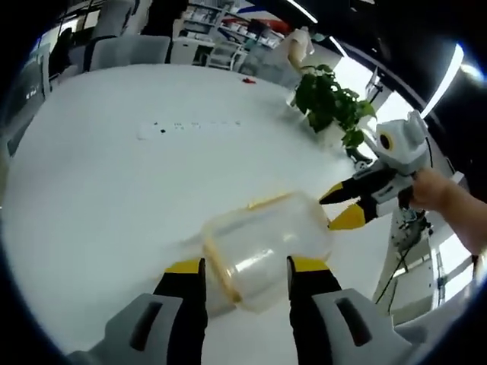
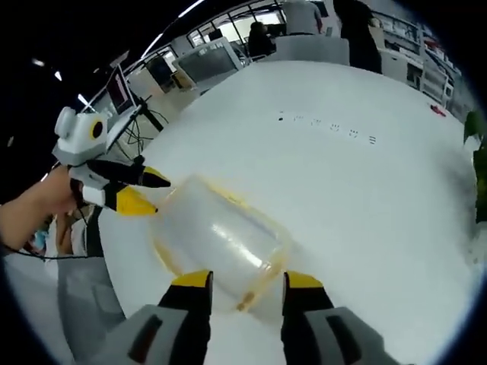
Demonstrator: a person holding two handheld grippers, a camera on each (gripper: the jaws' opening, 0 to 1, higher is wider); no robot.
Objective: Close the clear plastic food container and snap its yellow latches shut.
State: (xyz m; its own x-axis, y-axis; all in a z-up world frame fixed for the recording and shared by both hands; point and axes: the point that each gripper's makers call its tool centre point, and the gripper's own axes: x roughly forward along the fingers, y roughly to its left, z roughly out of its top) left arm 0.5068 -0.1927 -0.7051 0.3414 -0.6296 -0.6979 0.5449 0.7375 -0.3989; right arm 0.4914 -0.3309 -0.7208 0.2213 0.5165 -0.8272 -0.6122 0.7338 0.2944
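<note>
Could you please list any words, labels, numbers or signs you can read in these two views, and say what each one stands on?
None can be read.
Small dark marks in a row on the white table: too small and blurred to read.
Container: no label shows.

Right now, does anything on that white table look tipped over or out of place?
Yes: the clear container lies tipped on its side on the white table, between both grippers rather than standing upright. Nothing looks spilled or broken.
</note>
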